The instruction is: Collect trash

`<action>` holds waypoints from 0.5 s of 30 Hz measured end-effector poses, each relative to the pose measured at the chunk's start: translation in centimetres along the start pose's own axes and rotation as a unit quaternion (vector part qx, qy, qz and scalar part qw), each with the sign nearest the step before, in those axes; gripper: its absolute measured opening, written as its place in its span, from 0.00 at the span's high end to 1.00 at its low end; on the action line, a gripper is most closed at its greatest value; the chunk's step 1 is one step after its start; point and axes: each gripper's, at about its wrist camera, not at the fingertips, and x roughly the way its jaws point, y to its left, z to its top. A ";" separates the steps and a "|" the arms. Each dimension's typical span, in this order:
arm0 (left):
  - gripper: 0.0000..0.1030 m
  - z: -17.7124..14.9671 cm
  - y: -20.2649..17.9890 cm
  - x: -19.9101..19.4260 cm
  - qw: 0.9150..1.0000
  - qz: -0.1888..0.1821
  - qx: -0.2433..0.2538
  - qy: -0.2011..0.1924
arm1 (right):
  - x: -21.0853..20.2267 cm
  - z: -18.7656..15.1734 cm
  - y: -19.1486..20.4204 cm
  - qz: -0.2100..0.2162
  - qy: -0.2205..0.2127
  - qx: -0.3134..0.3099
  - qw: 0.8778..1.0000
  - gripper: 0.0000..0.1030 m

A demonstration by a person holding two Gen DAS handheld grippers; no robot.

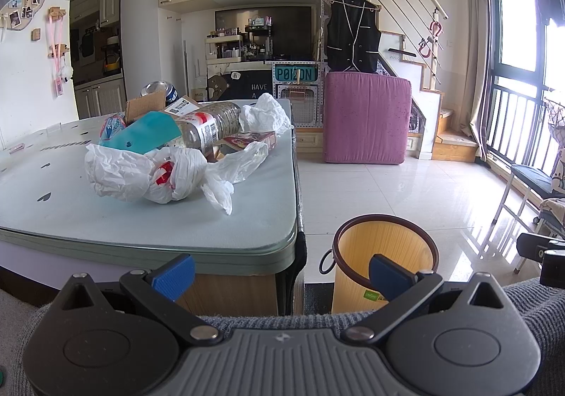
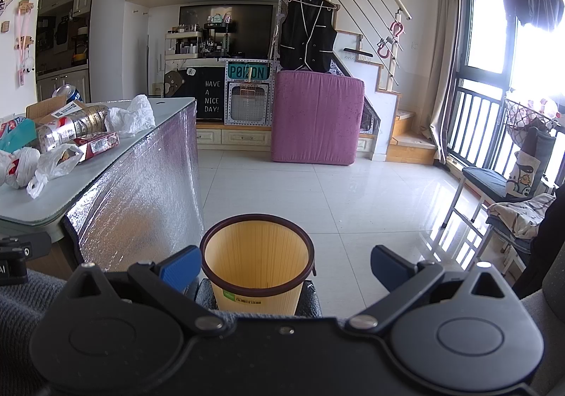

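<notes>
A heap of trash lies on the pale green table [image 1: 106, 219]: crumpled white plastic bags [image 1: 148, 173], a clear plastic bottle [image 1: 208, 124], a teal paper [image 1: 148, 131], a cardboard box [image 1: 146, 105], a red packet [image 1: 250, 140] and a can [image 1: 159, 87]. An empty yellow waste bin [image 1: 385, 255] with a dark rim stands on the floor right of the table. My left gripper [image 1: 279, 272] is open, low before the table's near edge, holding nothing. My right gripper [image 2: 286, 262] is open just above the bin [image 2: 257, 255]. The trash heap [image 2: 56, 145] shows at the left in the right wrist view.
The table's side is wrapped in silver foil [image 2: 141, 191]. A purple cushion block [image 2: 317, 120] stands across the white tiled floor. A bench with cloths [image 2: 512, 202] sits by the window at the right. Stairs rise at the back right.
</notes>
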 end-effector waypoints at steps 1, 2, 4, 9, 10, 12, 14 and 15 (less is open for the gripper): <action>0.00 0.0 0.0 0.0 1.000 0.000 0.000 0.000 | 0.0 0.0 0.0 0.000 0.000 0.000 1.000 0.00; 0.00 0.0 0.0 0.0 1.000 0.000 0.000 0.000 | 0.0 0.0 0.0 0.000 0.000 0.000 1.000 0.00; 0.00 0.0 0.0 0.0 1.000 0.000 0.000 0.000 | 0.0 0.0 0.1 0.000 0.000 0.000 1.000 0.00; 0.00 0.0 0.0 0.0 1.000 0.000 0.000 0.000 | 0.0 0.0 0.1 0.000 0.000 0.000 1.000 0.00; 0.00 0.0 0.0 0.0 1.000 0.000 0.000 0.000 | 0.0 0.0 0.2 0.000 0.000 0.000 1.000 0.00; 0.00 0.0 0.0 0.0 1.000 0.000 0.000 0.000 | 0.0 0.0 0.2 0.000 0.000 0.000 1.000 0.00; 0.00 0.0 0.0 0.0 1.000 0.000 0.000 0.000 | 0.0 0.0 0.2 0.000 0.000 0.000 1.000 0.00; 0.00 0.0 0.0 0.0 1.000 0.000 0.000 0.000 | 0.0 0.0 0.3 0.000 0.000 0.000 1.000 0.00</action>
